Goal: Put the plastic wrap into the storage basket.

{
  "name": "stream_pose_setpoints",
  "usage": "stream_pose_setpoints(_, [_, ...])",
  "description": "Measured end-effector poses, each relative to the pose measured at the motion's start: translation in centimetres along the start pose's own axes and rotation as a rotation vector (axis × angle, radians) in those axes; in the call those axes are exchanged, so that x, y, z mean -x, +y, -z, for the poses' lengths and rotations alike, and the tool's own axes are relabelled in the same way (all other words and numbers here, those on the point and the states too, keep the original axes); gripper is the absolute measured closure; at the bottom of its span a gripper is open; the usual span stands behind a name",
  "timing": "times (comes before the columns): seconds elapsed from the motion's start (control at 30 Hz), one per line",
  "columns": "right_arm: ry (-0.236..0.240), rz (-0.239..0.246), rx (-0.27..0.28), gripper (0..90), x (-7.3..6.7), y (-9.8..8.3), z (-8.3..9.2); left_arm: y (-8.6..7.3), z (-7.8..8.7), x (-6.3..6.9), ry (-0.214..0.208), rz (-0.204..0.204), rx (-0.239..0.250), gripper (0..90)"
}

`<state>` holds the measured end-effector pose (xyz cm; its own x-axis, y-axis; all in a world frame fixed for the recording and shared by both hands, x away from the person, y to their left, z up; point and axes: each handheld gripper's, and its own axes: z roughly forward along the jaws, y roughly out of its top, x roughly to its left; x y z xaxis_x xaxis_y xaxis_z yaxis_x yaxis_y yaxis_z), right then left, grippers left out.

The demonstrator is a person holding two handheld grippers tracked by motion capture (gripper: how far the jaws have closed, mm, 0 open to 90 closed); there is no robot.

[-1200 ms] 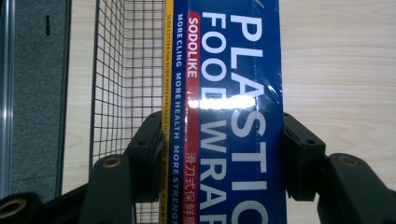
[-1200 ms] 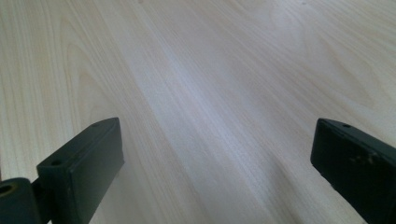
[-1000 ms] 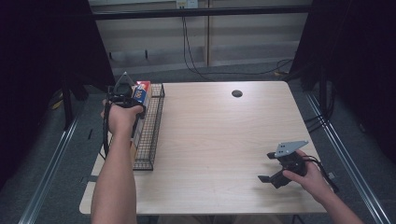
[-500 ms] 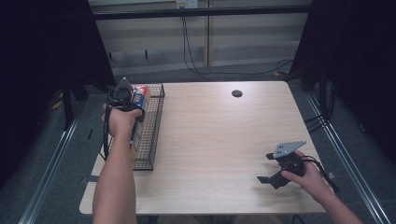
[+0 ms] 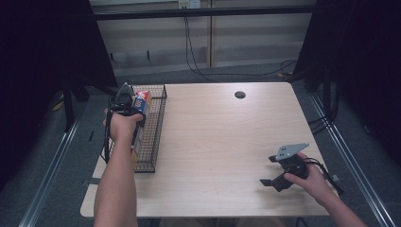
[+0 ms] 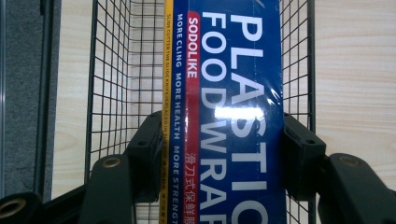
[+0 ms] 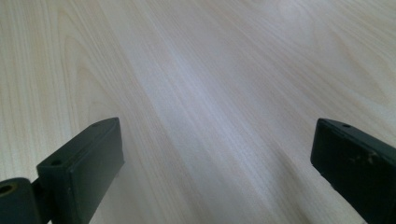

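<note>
A long blue box of plastic food wrap with a red and yellow stripe is clamped between the jaws of my left gripper. In the high view the box hangs over the black wire basket at the table's left edge, with my left gripper above the basket's far end. Near the front right of the table, my right gripper stands open just above the wood. Its own view has my right gripper with nothing but bare tabletop between the wide-apart jaws.
The wire basket runs lengthwise along the left edge of the light wood table. A small dark round hole sits near the far edge. Dark curtains and cables stand behind the table.
My left hand has sunk a little with the box, lower over the basket. The right hand has kept still.
</note>
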<state>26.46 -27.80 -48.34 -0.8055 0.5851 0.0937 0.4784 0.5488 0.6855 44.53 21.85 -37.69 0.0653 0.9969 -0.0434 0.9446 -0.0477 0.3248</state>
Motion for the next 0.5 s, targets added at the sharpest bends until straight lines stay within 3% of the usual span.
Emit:
stream_pose_setpoints(0.03, [-0.002, 0.002, -0.003, 2.2, 0.0, 0.0, 0.0, 0.0, -0.1, -0.1, 0.001, -0.013, -0.006, 42.7])
stream_pose_setpoints(0.5, [0.008, -0.007, -0.003, 2.2, -0.1, 0.0, -0.2, 0.0, -1.2, -0.3, -0.015, 0.001, -0.022, 42.5])
